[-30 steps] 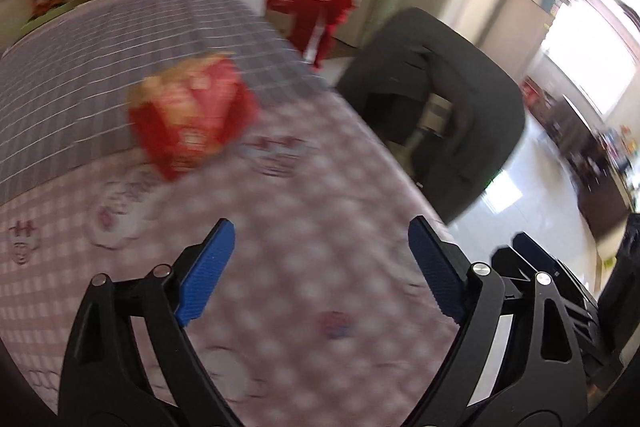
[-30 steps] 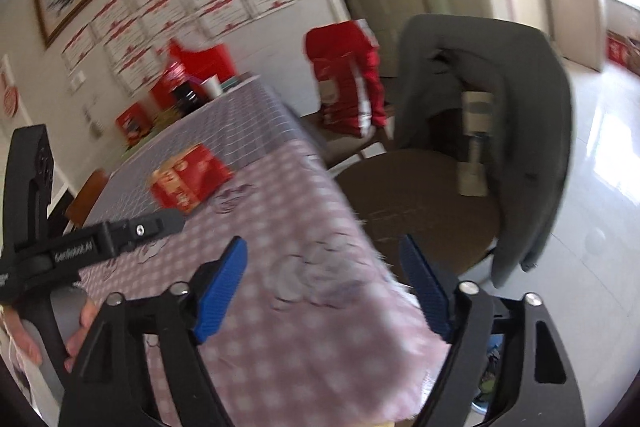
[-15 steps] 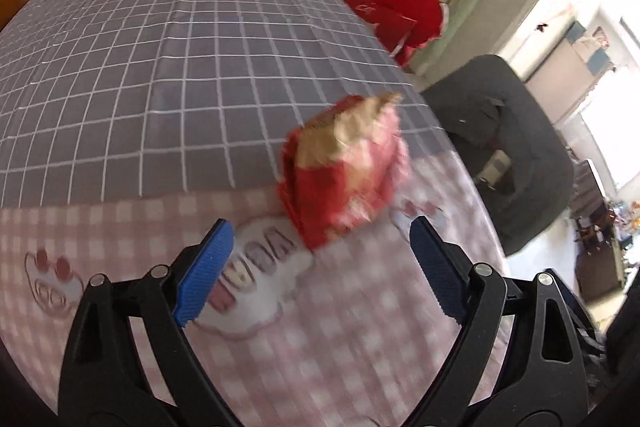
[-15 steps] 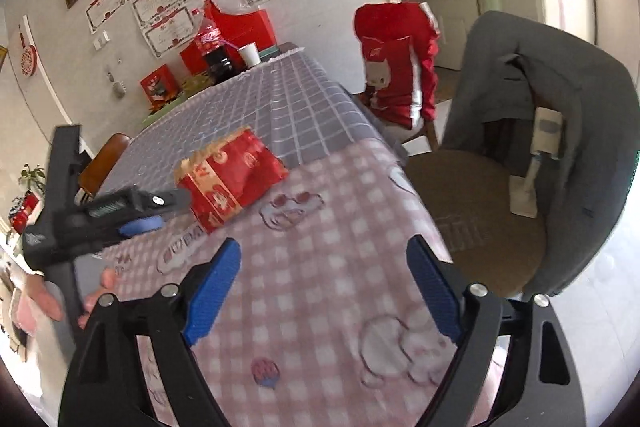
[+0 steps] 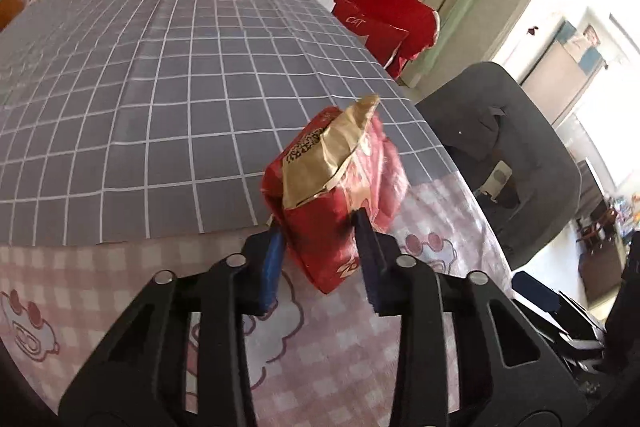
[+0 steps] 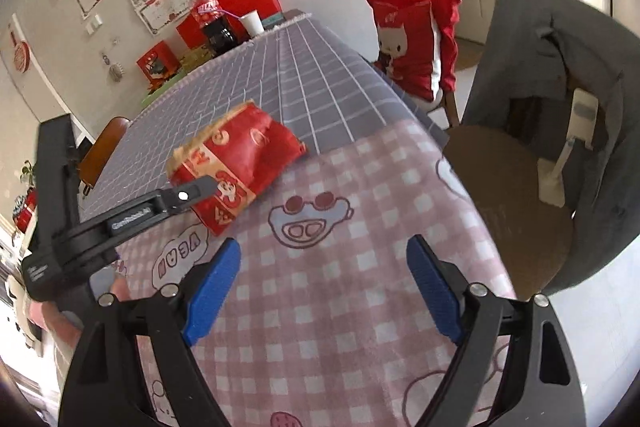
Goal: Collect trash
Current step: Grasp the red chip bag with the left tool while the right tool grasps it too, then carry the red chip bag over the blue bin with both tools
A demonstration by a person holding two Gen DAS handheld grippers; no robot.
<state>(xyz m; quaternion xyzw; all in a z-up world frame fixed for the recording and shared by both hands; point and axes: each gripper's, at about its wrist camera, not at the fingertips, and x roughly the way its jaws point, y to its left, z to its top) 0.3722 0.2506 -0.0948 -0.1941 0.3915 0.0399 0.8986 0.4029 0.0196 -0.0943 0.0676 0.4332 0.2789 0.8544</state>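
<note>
In the left wrist view, the left gripper (image 5: 320, 247) sits low in the middle of the frame. Its jaws have just been closing, and the red snack bag (image 5: 334, 195) is between them. The blue pads (image 5: 273, 267) press on the bottom part of the bag, so the gripper is grasping the bag. The bag stands up near the middle of the frame, with its torn gold top open. It is on the bench (image 5: 160, 87), right where the grey checked cloth meets the pink checked cloth. A dark chair (image 5: 508, 147) stands at the right of the frame.

In the right wrist view, the right gripper (image 6: 324, 287) is at the bottom of the frame. Its jaws stand wide apart and hold nothing. It hangs over the pink cloth. The red snack bag (image 6: 244, 155) lies left of the middle, with the black finger of the left gripper (image 6: 192, 193) on it.

The step in hand looks like picking up the bag as trash. Next, the bag needs to be lifted off the bench with a firm squeeze, so it does not slip. No bin shows in either view.
</note>
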